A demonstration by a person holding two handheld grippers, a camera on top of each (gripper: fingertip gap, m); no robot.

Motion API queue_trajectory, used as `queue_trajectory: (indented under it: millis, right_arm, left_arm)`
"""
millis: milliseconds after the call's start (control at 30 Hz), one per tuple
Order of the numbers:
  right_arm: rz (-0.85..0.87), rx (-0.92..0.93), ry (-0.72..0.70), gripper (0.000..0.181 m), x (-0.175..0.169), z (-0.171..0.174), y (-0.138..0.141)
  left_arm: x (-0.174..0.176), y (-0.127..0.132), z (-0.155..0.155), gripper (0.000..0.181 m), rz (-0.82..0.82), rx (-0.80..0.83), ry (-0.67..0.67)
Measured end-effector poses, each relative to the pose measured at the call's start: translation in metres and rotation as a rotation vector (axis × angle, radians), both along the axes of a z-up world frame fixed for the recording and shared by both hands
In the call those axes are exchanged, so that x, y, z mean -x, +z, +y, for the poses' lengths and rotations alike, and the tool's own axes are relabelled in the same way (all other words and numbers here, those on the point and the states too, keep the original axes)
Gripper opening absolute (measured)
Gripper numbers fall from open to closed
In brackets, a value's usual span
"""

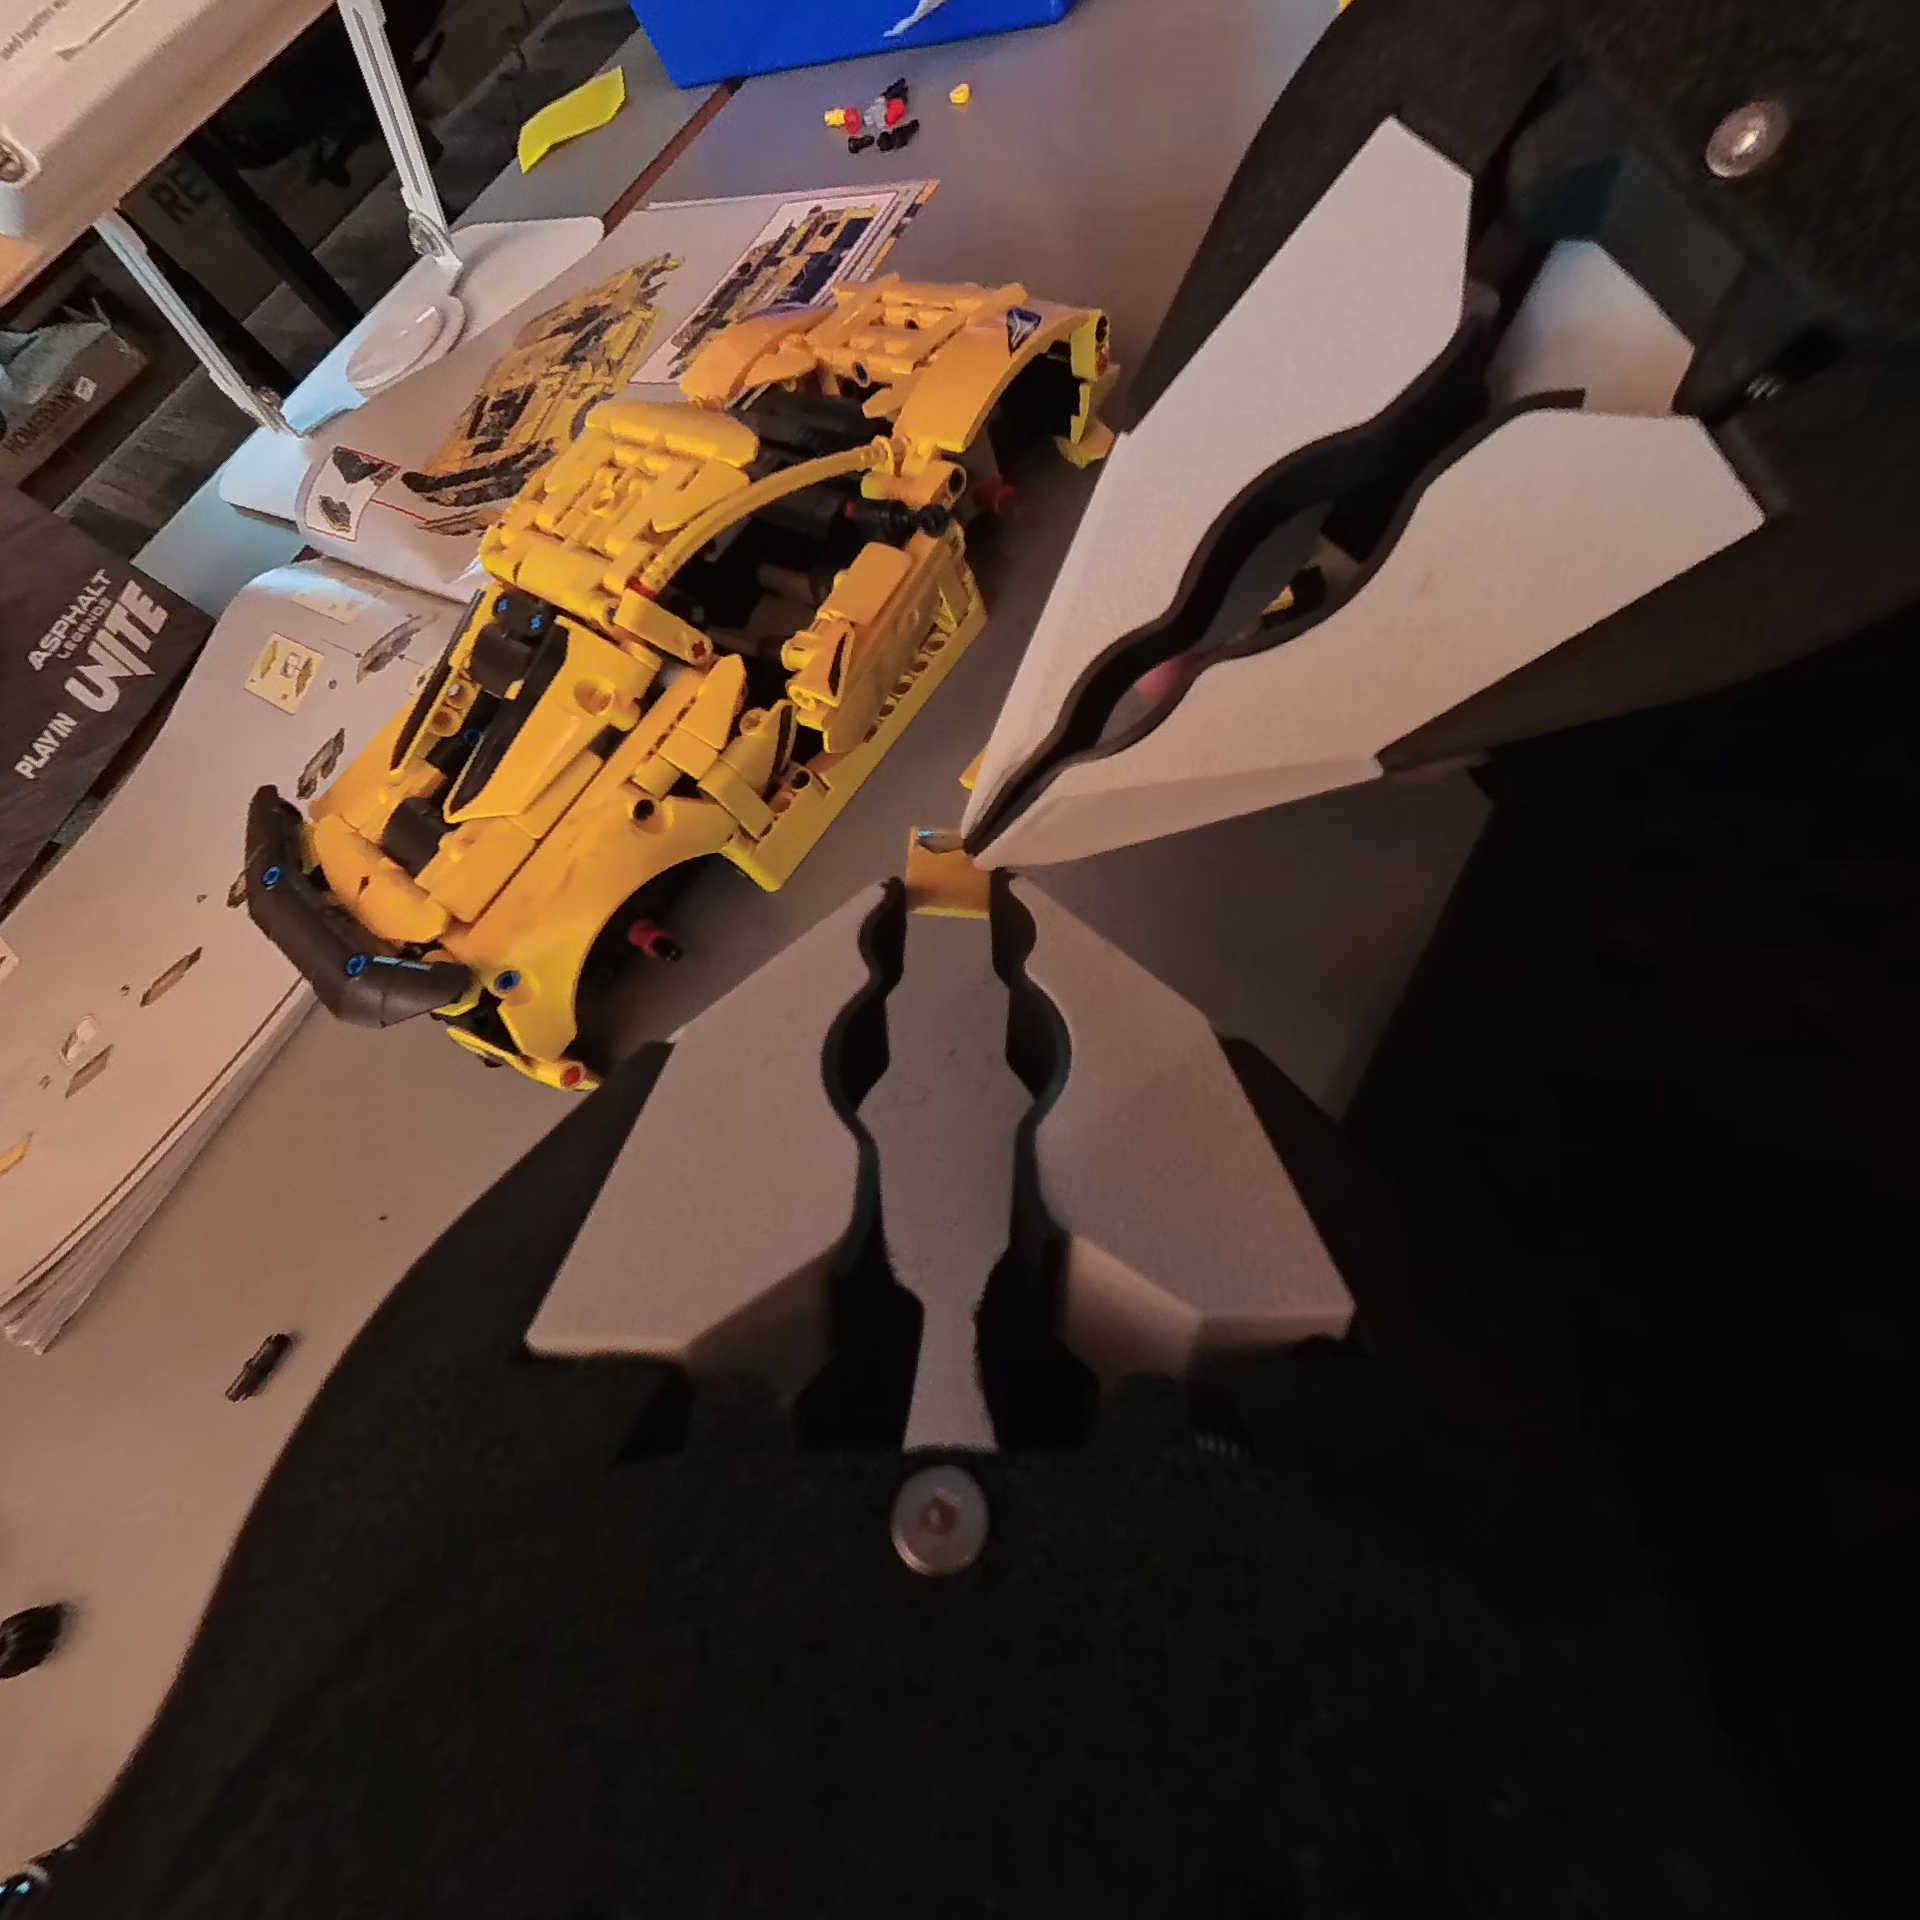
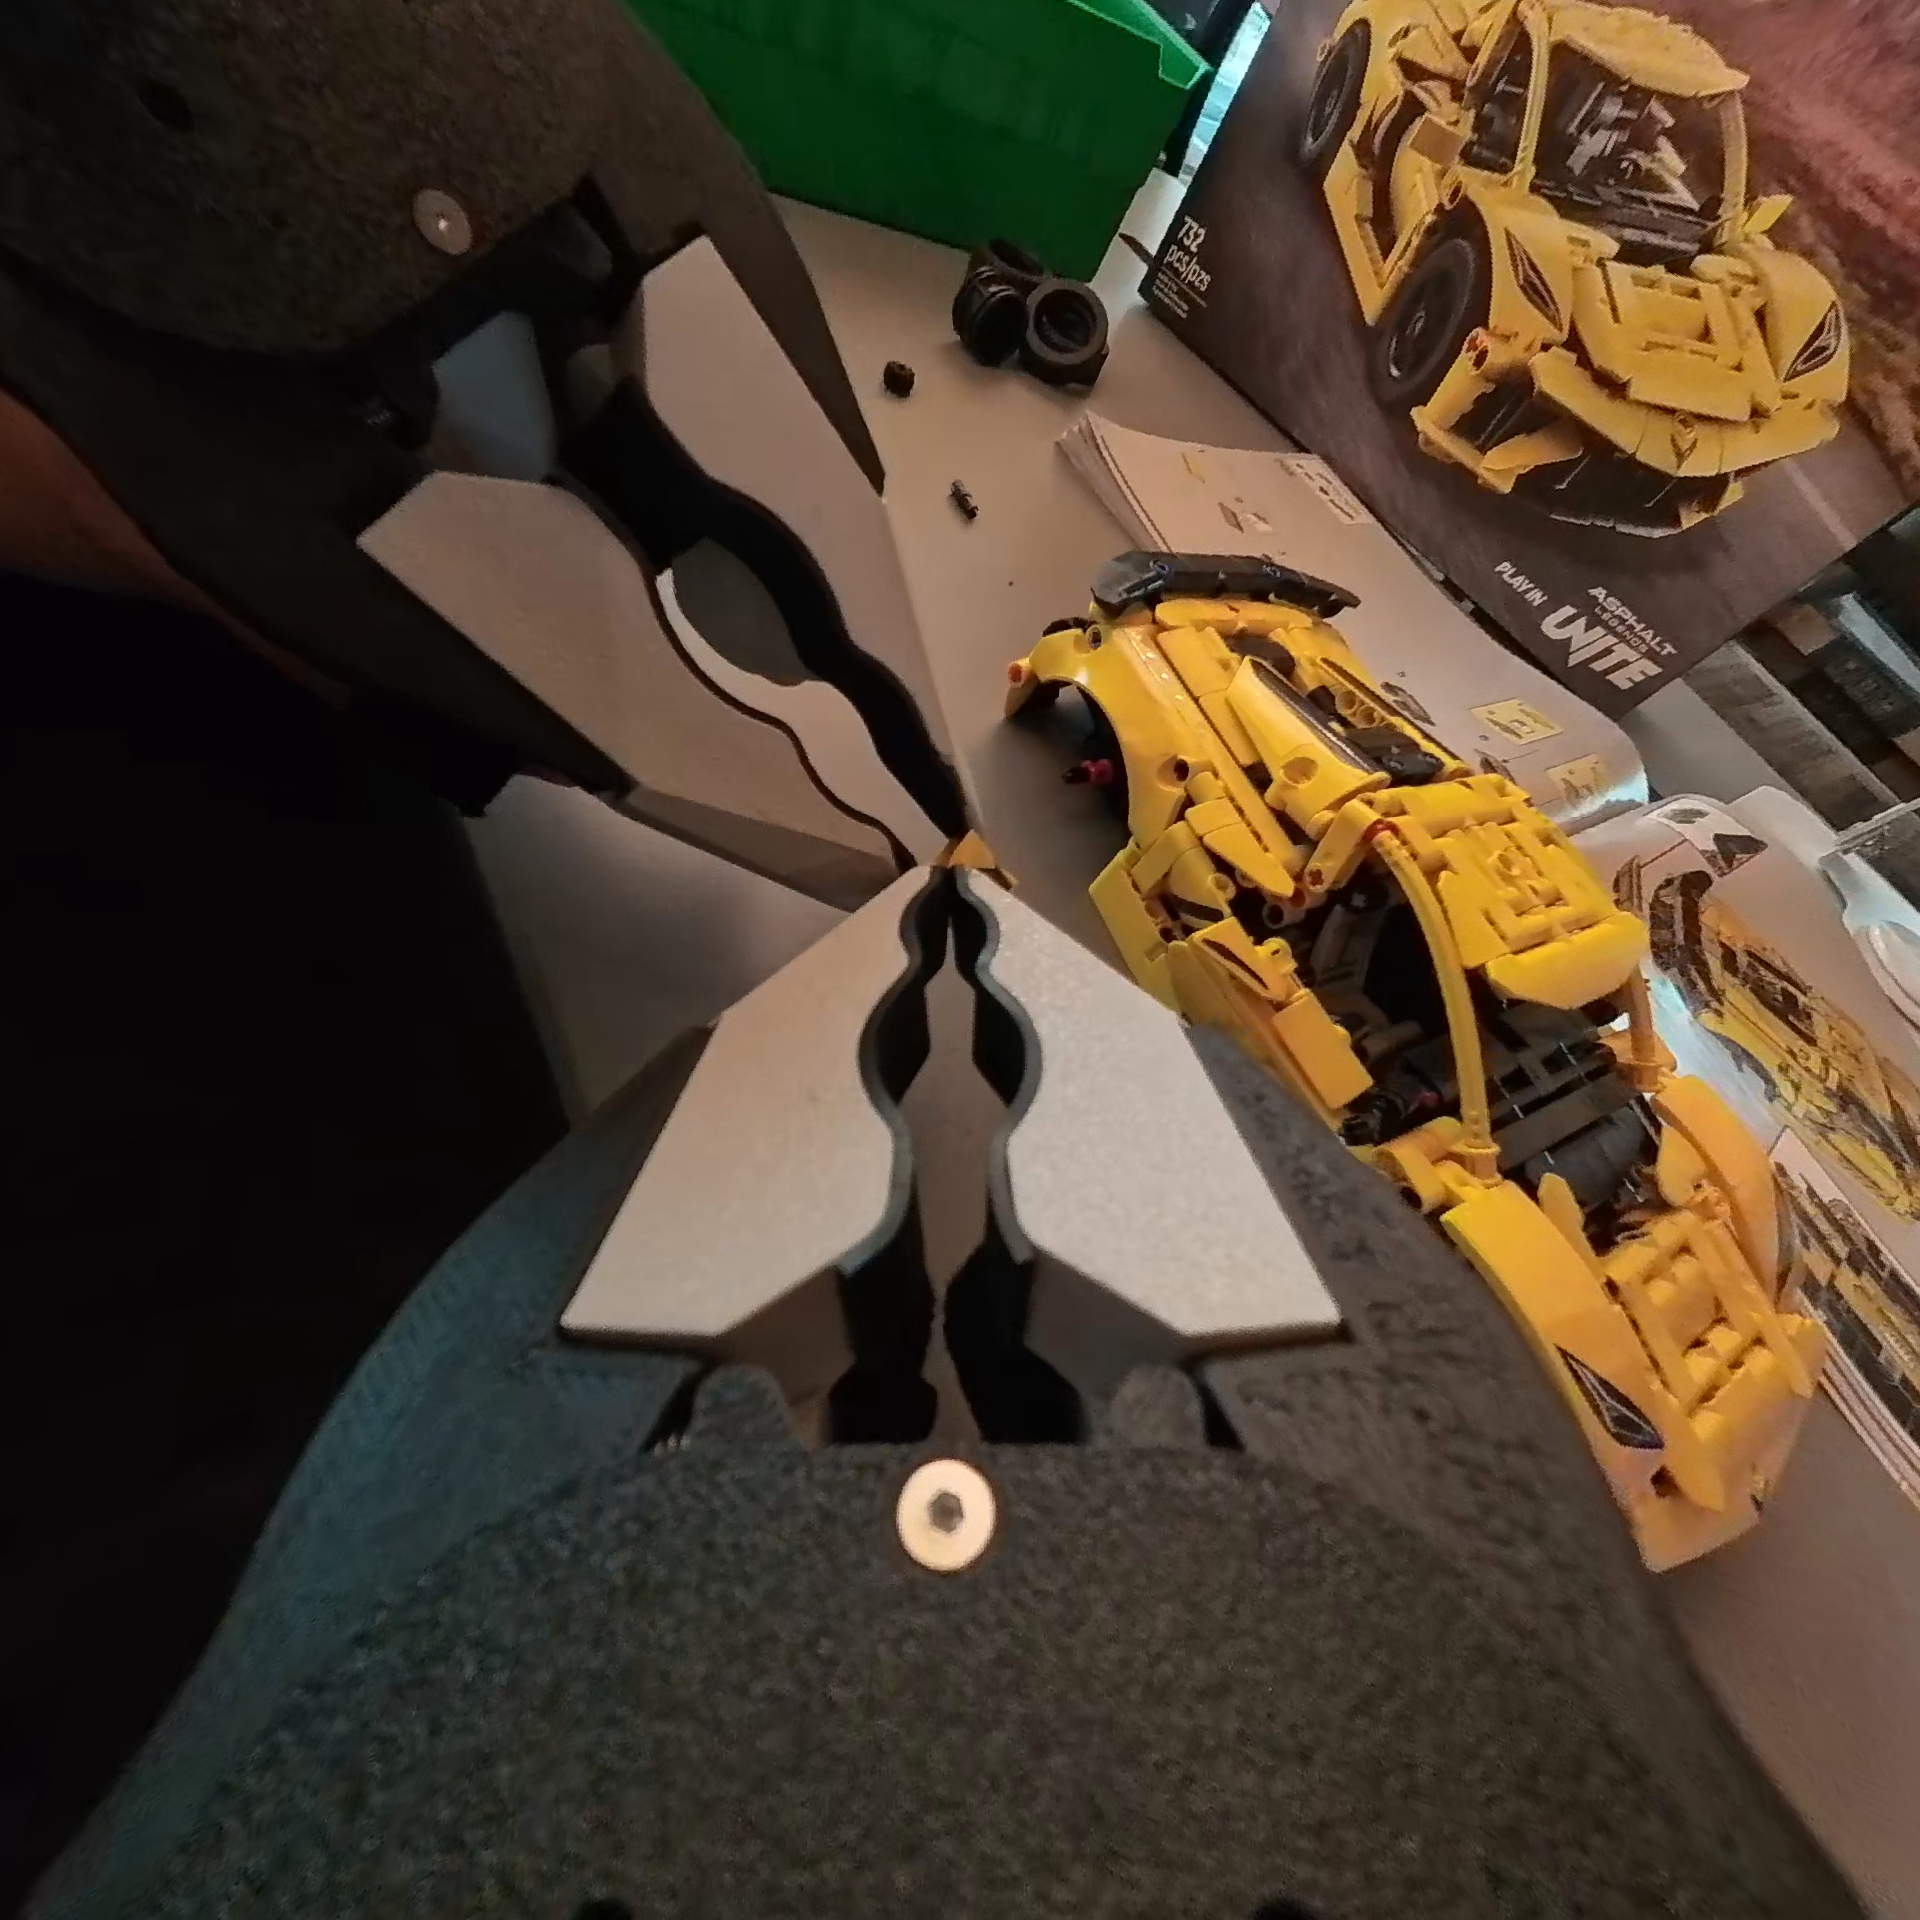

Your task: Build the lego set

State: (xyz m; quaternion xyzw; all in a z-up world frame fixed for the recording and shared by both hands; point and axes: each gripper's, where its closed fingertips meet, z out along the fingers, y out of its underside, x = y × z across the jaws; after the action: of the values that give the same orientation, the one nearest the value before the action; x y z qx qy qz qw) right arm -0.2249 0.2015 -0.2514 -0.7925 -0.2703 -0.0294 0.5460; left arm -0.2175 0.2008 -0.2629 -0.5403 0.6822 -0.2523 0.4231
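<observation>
The yellow lego car [image 1: 665, 665] lies on the grey table [image 1: 343, 1195], filling the middle-left of the left wrist view and the right half of the right wrist view [image 2: 1455, 1039]. It is nearly whole in body: yellow panels over a black inner frame, a dark rear wing [image 1: 332, 935] with blue pins, a thin curved yellow tube arching over the open cabin, and empty wheel arches with red-tipped axle pins poking out. No wheels are fitted.

Just beside the car, at the middle of both views, a small yellow piece [image 1: 945, 883] sits between two sets of fingertips. The left gripper [image 1: 940, 894] has its jaws a narrow way apart, their tips at either side of the piece. The right gripper [image 2: 951, 883] is pinched almost closed on the same piece [image 2: 971, 852]; only a corner of it shows there.

Under and behind the car lie open instruction booklets [image 1: 156, 1039] and printed sheets. Loose small parts [image 1: 878, 114] sit at the upper middle of the left view, before a blue bin [image 1: 831, 31]. In the right view, black tyres [image 2: 1023, 312] are piled at the upper middle beside a green bin [image 2: 914, 104], and the set's box [image 2: 1558, 312] stands at the upper right.
</observation>
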Motion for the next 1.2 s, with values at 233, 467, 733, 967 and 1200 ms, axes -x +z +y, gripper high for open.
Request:
queue_trajectory:
  millis: [233,467,733,967,1200]
  right_arm:
    - [0.017,0.019,0.018,0.0,0.0002,-0.0019,-0.0023]
    - [0.018,0.023,0.021,0.0,0.0003,-0.0024,-0.0028]
    - [0.029,0.053,0.033,0.0,0.0,-0.0042,-0.0037]
    - [0.018,0.104,0.069,0.0,-0.0004,-0.0067,-0.0063]
    - [0.035,0.119,0.062,0.0,-0.0015,-0.0062,-0.0074]
  left_arm:
    - [-0.001,-0.0023,-0.0014,0.016,0.012,-0.01,-0.011]
    - [-0.0014,-0.0025,-0.0021,0.016,0.014,-0.014,-0.014]
    - [-0.0018,-0.0031,-0.0042,0.016,0.017,-0.016,-0.026]
    - [-0.0023,-0.0047,-0.0072,0.016,0.026,-0.035,-0.038]
    - [-0.0023,-0.0037,-0.0081,0.016,0.023,-0.038,-0.04]
